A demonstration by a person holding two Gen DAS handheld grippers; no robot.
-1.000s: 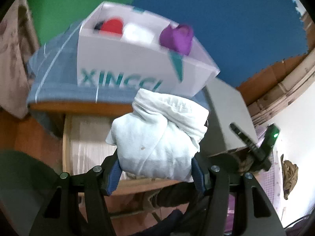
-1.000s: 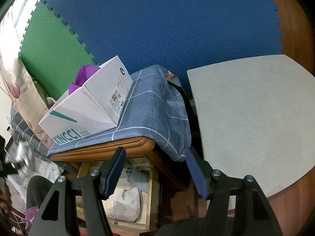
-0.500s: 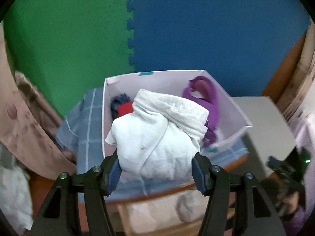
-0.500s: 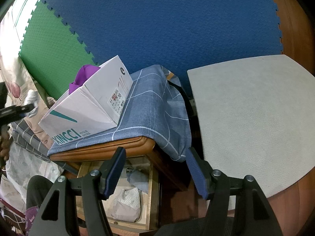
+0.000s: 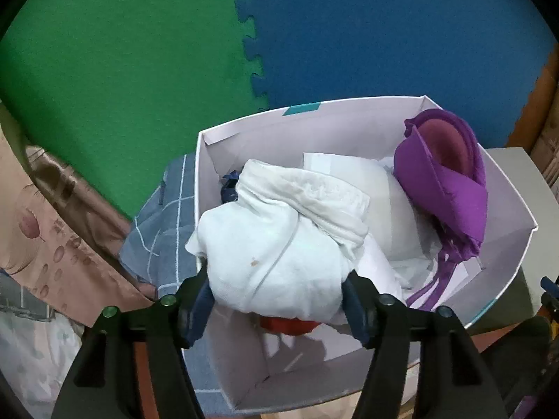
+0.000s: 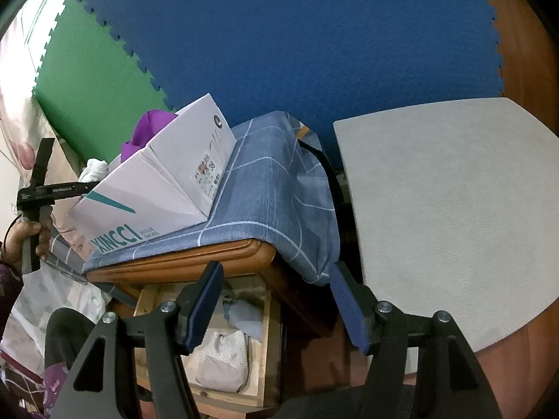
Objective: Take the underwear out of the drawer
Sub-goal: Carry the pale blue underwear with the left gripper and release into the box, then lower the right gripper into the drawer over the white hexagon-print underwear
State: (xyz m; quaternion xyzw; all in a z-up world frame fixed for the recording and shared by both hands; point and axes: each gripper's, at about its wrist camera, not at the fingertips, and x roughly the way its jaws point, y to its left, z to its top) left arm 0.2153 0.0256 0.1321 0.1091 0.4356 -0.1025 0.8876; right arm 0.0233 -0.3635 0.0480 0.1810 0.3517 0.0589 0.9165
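Note:
My left gripper [image 5: 277, 296] hangs over the open white shoe box [image 5: 349, 129]. A rolled white underwear bundle [image 5: 279, 244] sits between its blue pads [image 5: 199, 300]. The jaws are opening, and the pads still touch the bundle's sides. In the box lie a purple bra [image 5: 443, 188], white garments [image 5: 384, 216], a red item [image 5: 286, 324] and a dark blue one [image 5: 229, 188]. The right wrist view shows the box [image 6: 157, 188], the bundle [image 6: 94, 169] and the left gripper [image 6: 45, 188] in a hand. My right gripper [image 6: 276, 272] stands open and empty above the open drawer [image 6: 146, 300], which holds pale garments [image 6: 223, 359].
The box rests on a blue checked cloth [image 6: 272, 181] draped over a wooden nightstand [image 6: 195, 255]. To the right stands a grey-topped table [image 6: 454, 209]. A patterned curtain [image 5: 52, 227] hangs at the left. Green and blue foam mats cover the wall behind.
My left gripper has carried the white bundle from in front of the drawer up and over the box, rolling as it went. Its jaws stand slightly wider. The right gripper has not moved.

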